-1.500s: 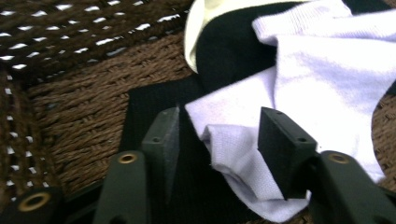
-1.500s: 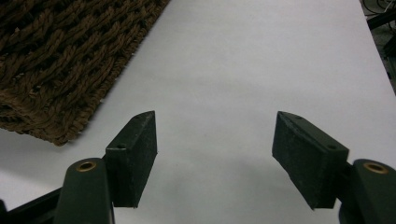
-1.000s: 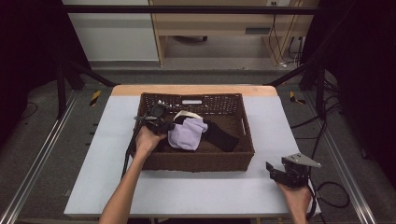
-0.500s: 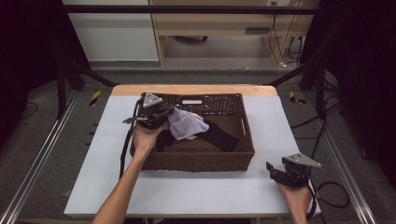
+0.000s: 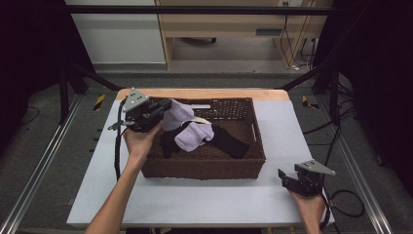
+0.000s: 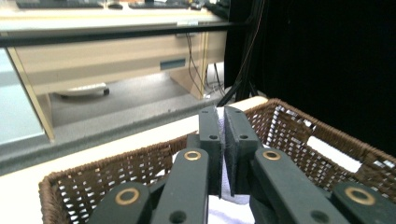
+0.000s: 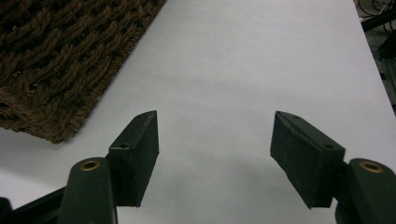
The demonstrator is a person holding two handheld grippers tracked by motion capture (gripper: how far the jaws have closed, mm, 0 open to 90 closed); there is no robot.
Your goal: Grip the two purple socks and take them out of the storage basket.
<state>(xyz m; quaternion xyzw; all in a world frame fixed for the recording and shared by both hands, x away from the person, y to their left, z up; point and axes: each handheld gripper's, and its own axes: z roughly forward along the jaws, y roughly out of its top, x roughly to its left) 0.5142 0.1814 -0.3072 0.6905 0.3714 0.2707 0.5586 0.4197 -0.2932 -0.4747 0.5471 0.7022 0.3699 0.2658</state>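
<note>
Right gripper point(image 5: 297, 179) parked at near table point(image 5: 204, 200) edge, jaws wide, nothing held, unmoved. Left gripper point(image 5: 163, 108) clamped on lavender cloth point(image 5: 187, 127), now raised over basket point(image 5: 204, 165) left end. Versus earlier frames: cloth pulled up off black garment point(image 5: 229, 141), stretched, lower part trailing inside basket. Extraction judged underway, not cleared.

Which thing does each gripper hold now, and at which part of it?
The left gripper is shut on the lavender cloth at its upper edge, above the basket. The right gripper is open and holds nothing.
</note>
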